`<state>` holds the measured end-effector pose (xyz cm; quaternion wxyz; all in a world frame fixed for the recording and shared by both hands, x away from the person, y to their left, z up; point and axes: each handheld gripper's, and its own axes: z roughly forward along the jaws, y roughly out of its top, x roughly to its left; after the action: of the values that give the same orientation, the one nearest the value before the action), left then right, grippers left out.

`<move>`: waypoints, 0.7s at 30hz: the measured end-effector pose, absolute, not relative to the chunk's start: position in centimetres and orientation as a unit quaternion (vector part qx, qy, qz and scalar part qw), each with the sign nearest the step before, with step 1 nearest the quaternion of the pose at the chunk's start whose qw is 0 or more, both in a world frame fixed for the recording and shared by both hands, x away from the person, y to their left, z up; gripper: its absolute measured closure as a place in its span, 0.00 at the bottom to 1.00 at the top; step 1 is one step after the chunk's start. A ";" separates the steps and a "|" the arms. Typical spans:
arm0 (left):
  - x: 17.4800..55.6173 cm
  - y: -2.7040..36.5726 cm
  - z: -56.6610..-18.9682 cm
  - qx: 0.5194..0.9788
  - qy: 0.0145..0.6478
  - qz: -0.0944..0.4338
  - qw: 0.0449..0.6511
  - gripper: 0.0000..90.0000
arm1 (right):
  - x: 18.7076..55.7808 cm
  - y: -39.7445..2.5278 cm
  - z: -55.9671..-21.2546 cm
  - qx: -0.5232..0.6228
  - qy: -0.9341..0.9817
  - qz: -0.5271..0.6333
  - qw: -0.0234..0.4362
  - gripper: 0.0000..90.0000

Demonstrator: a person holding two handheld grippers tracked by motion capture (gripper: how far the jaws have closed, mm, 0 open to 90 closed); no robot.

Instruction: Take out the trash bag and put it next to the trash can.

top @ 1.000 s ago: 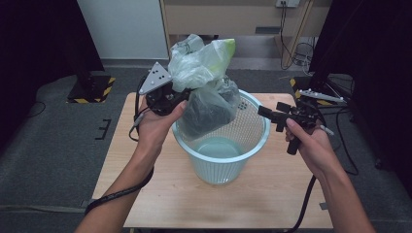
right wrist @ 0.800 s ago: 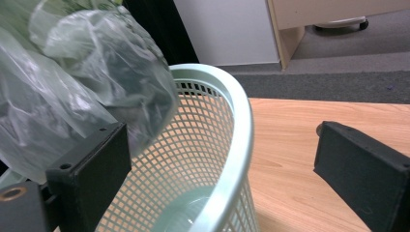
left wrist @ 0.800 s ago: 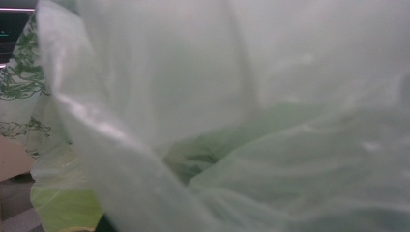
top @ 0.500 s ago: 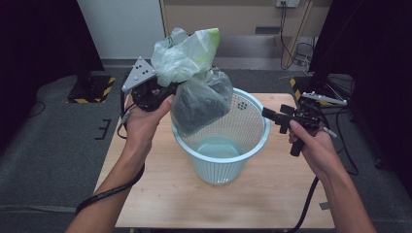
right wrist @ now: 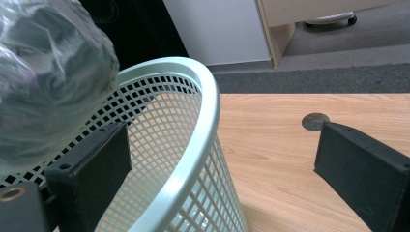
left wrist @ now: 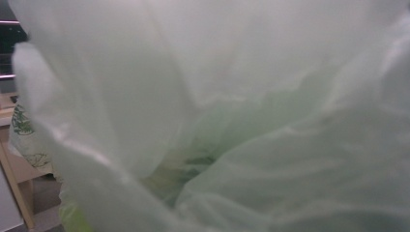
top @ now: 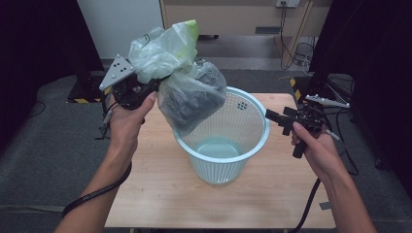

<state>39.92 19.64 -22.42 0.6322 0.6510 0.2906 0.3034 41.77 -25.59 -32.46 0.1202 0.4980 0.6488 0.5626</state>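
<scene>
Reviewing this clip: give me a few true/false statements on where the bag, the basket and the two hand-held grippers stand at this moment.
1. The left hand-held gripper holds the plastic bag by its gathered neck. True.
2. The bag lies on the bottom of the basket. False: it hangs lifted over the basket's left rim, and the basket's bottom shows bare.
3. The right hand-held gripper is open, its jaws either side of the basket's rim. True.
4. The basket lies tipped on its side. False: it stands upright on the wooden table.
5. The bag is empty. False: its lower part bulges with something dark.
</scene>
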 end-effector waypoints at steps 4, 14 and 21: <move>39.6 20.7 -22.2 0.649 0.293 0.309 0.631 0.98 | 41.5 -25.8 -32.6 0.499 0.648 0.563 0.120 0.07; 39.0 23.6 -21.7 0.631 0.308 0.325 0.634 0.98 | 41.5 -26.6 -33.3 0.505 0.646 0.560 0.121 0.06; 38.6 25.0 -20.9 0.623 0.312 0.336 0.633 0.98 | 41.5 -26.8 -33.8 0.508 0.644 0.559 0.121 0.06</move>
<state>38.65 24.96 -20.88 0.6334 0.6232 0.3125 0.3360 41.51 -26.84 -33.78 0.1212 0.5076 0.6442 0.5591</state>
